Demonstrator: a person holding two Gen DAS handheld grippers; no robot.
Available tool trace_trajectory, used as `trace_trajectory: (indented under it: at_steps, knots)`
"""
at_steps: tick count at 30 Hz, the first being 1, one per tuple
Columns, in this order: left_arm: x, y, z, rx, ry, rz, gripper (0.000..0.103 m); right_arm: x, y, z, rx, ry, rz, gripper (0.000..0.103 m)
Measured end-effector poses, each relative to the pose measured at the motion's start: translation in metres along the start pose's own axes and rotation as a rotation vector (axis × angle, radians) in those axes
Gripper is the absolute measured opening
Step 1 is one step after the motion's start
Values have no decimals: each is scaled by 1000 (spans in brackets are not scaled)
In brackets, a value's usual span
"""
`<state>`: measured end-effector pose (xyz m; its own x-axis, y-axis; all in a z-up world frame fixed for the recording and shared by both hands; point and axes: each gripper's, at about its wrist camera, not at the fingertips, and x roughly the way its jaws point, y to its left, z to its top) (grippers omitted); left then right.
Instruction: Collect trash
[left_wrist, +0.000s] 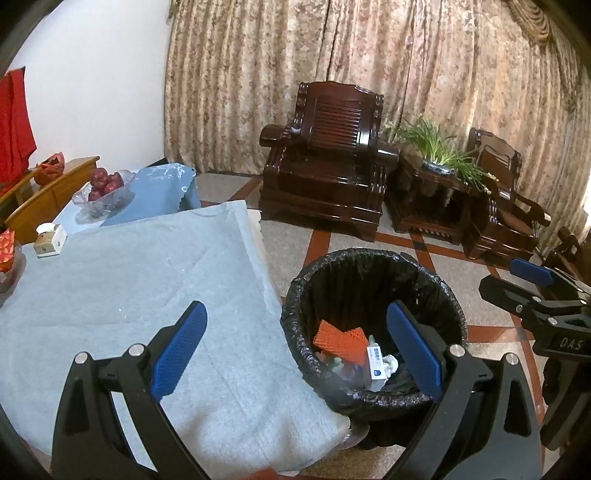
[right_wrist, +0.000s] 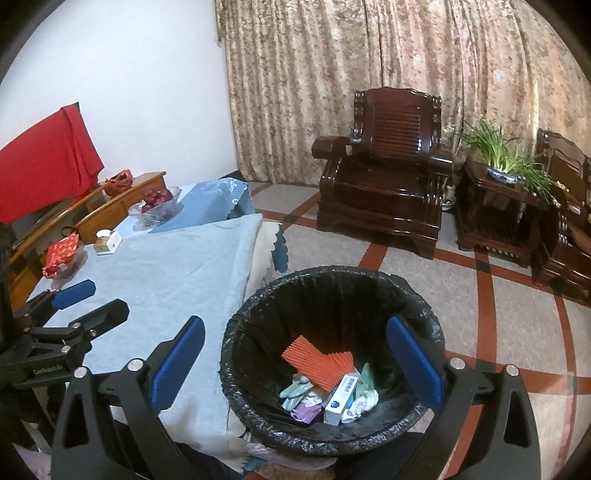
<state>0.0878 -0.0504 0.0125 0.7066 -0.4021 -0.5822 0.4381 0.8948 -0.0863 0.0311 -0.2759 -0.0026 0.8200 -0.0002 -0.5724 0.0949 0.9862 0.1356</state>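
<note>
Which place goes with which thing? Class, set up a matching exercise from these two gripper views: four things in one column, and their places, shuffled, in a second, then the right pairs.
Things
1. orange corrugated piece
2. bowl of red fruit
3. green plant
4. left gripper

Places
A. on the dark wooden side table between the armchairs
B. inside the black-lined bin
C. open, above the cloth's edge and the bin
D. at the far end of the table, on the blue cloth

Pairs: 1-B, 2-D, 3-A, 4-C
</note>
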Motion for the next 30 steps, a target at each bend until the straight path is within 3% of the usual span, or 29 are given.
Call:
trace_trajectory:
  at_steps: [30]
  knots:
    - [-21, 7, 2, -19, -42, 19, 95, -5, 17, 4, -28, -13, 14, 97]
